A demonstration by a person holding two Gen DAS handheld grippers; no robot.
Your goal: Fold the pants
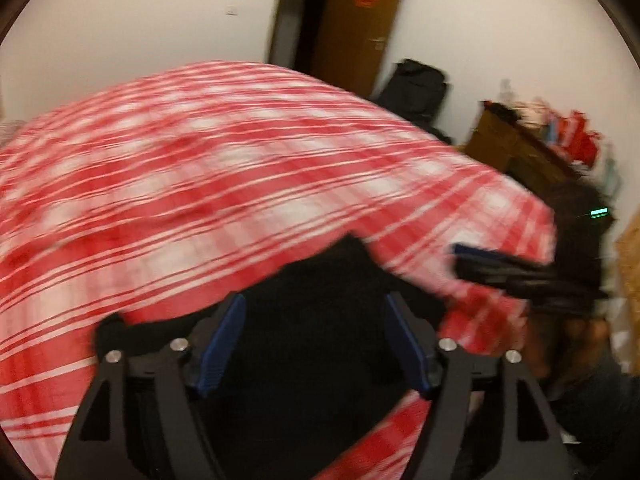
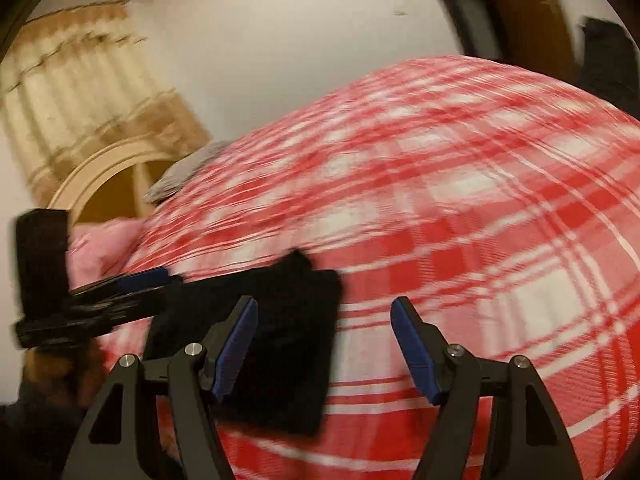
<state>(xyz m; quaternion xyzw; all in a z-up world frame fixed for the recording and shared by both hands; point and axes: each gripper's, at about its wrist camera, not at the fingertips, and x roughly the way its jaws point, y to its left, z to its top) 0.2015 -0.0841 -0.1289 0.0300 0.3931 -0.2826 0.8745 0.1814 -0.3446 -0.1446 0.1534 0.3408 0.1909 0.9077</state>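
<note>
Both grippers stand with jaws spread wide, gripping nothing, over black pants folded on a red-and-white plaid bed.

Largest is the plaid bedspread [image 2: 460,208], blurred, filling most of both views. On it lie the folded pants [image 2: 276,344], a dark rectangular bundle: in the right wrist view it sits just beyond the left finger of the right gripper [image 2: 324,344], while in the left wrist view the pants [image 1: 320,320] lie directly between and ahead of the blue pads of the left gripper [image 1: 314,342]. Whether either gripper touches the cloth cannot be told. A brown door [image 1: 360,24] stands ajar in the white wall, with a black bag [image 1: 416,88] beside it and a cluttered wooden dresser [image 1: 516,148] to the right. A pink pillow [image 2: 104,248] lies at the bed's far left.
</note>
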